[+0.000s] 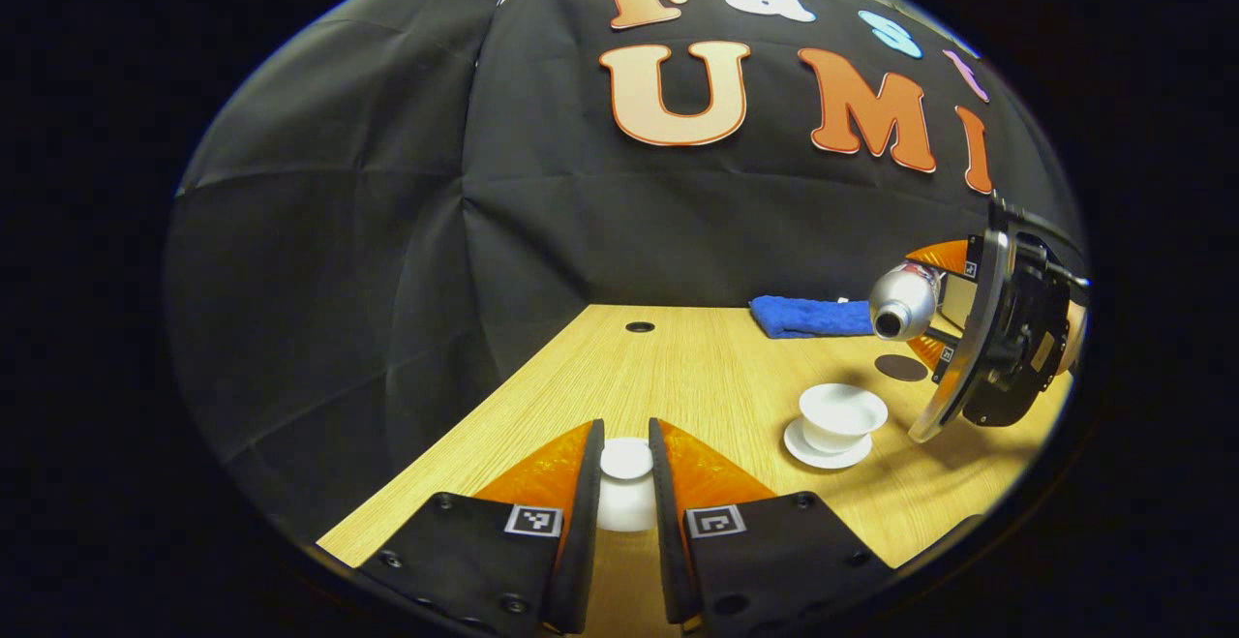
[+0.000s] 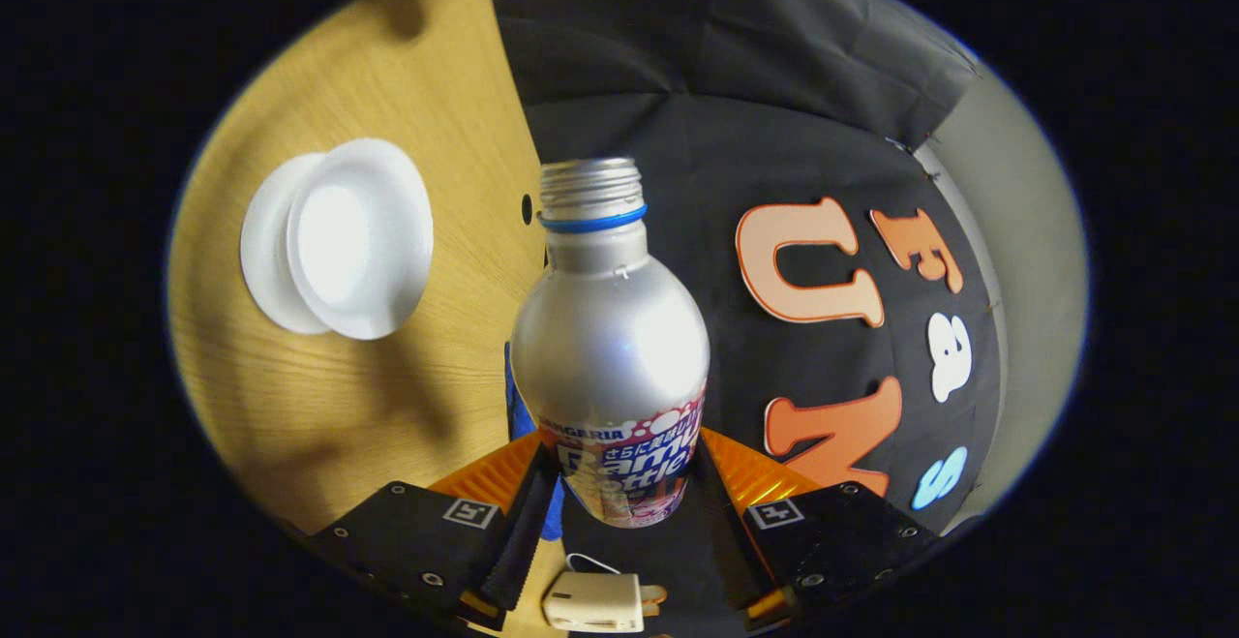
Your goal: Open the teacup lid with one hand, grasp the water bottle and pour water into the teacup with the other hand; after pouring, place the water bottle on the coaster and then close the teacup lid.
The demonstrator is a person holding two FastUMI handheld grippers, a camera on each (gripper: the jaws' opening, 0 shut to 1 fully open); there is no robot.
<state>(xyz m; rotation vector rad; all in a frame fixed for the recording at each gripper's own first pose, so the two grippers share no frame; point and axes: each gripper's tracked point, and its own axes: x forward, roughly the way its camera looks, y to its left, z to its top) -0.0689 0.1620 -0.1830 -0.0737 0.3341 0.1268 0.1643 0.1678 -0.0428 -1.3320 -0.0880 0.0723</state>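
My left gripper (image 1: pixel 625 433) is shut on the white teacup lid (image 1: pixel 625 488), held over the near part of the wooden table (image 1: pixel 697 367). To its right the open white teacup (image 1: pixel 840 413) stands on its saucer (image 1: pixel 823 452). Above and right of the cup, my right gripper (image 1: pixel 941 314) holds the silver water bottle (image 1: pixel 905 301) tipped on its side, its uncapped mouth facing left. In the right gripper view, the bottle (image 2: pixel 610 348) sits between the right gripper's (image 2: pixel 624 454) fingers, with the teacup (image 2: pixel 353 236) to its left. No water stream is visible.
A dark round coaster (image 1: pixel 900 367) lies behind the cup, under the bottle. A folded blue cloth (image 1: pixel 808 317) rests at the table's far edge near a cable hole (image 1: pixel 640 326). The booth's black cloth wall stands behind the table.
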